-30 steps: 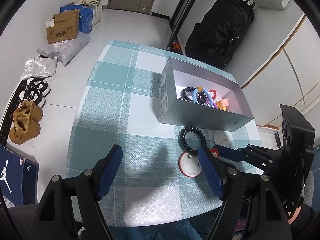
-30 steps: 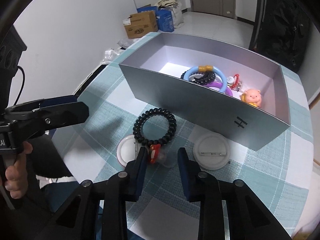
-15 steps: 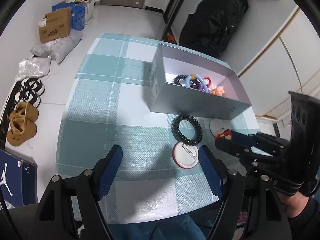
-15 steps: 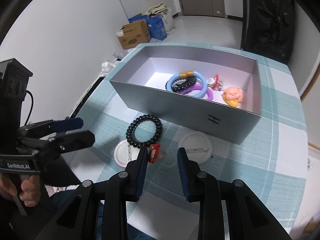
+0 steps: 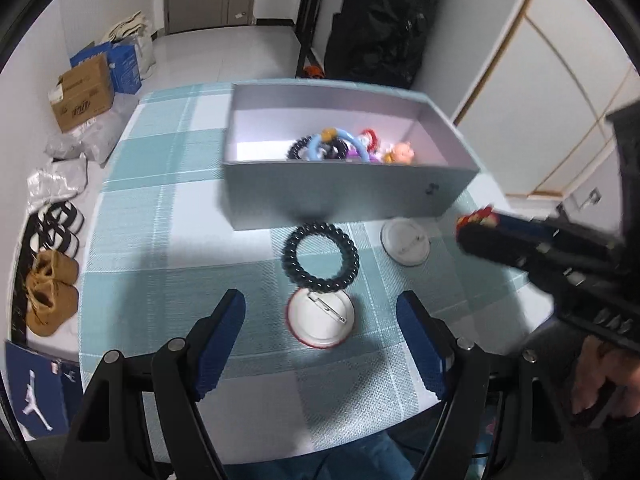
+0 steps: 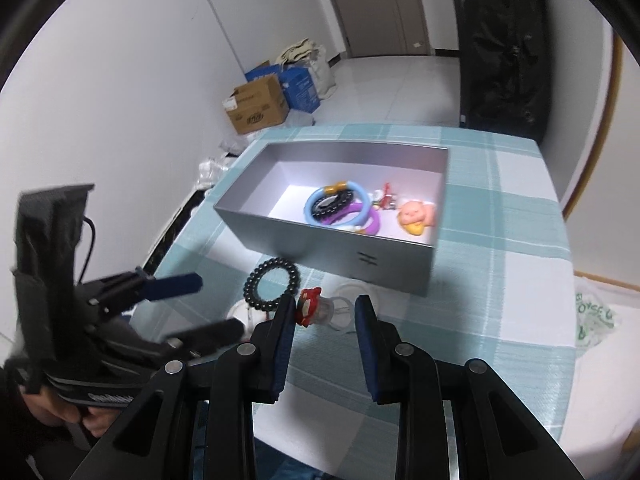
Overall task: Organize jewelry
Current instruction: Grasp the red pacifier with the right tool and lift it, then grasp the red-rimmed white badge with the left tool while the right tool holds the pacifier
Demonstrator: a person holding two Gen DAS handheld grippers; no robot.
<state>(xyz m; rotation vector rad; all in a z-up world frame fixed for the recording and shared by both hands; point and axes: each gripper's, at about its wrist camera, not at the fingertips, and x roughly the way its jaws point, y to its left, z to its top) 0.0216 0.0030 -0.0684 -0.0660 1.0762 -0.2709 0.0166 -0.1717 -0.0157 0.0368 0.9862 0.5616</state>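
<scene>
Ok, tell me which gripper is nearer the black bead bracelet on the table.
Left. The left gripper hangs open just short of the black bead bracelet, which lies ahead between its fingers. The right gripper is off to the bracelet's right, holding a small red charm.

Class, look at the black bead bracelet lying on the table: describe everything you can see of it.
The bracelet is a closed ring of round, glossy black beads. It lies flat on the checked cloth, outside the grey box, just in front of its near wall. Its near edge overlaps a white pin badge. Neither gripper touches it.
</scene>
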